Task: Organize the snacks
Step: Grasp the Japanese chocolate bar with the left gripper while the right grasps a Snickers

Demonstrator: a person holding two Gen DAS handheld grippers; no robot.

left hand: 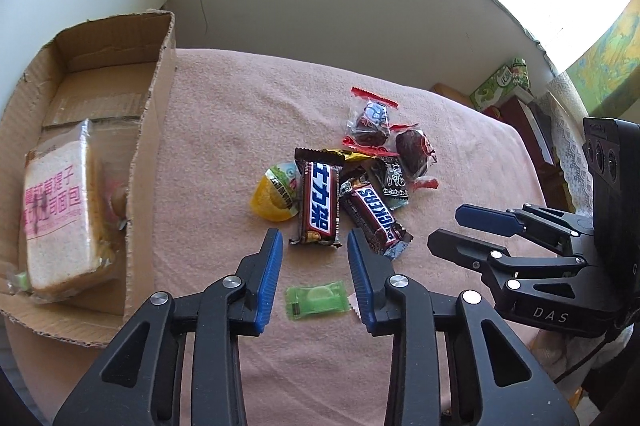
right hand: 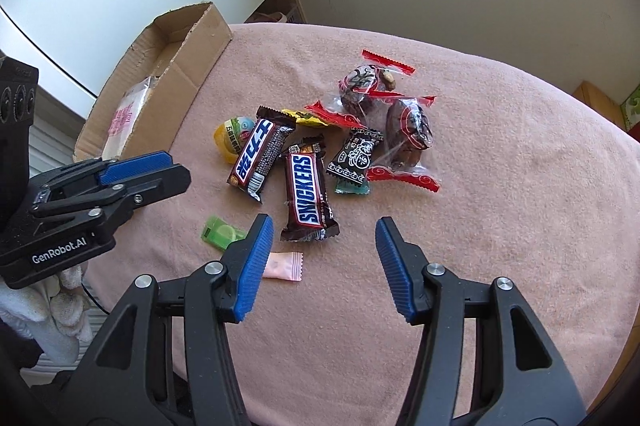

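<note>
Snacks are heaped mid-surface [left hand: 460, 130] beside a cardboard box [left hand: 152, 130]. Left hand-held gripper [left hand: 315, 238], jaws parted and empty, is aimed at a Snickers bar [left hand: 319, 203]; right hand-held gripper [right hand: 324, 224] is held wide. Light, slippery wrappers are best pinched across their width.

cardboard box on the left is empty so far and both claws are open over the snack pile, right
Not quite. The cardboard box is not empty: the left wrist view shows a wrapped slice of bread already lying in it. The rest holds: the left claw and the right claw are both open, near the snack pile on the pink cloth.
</note>
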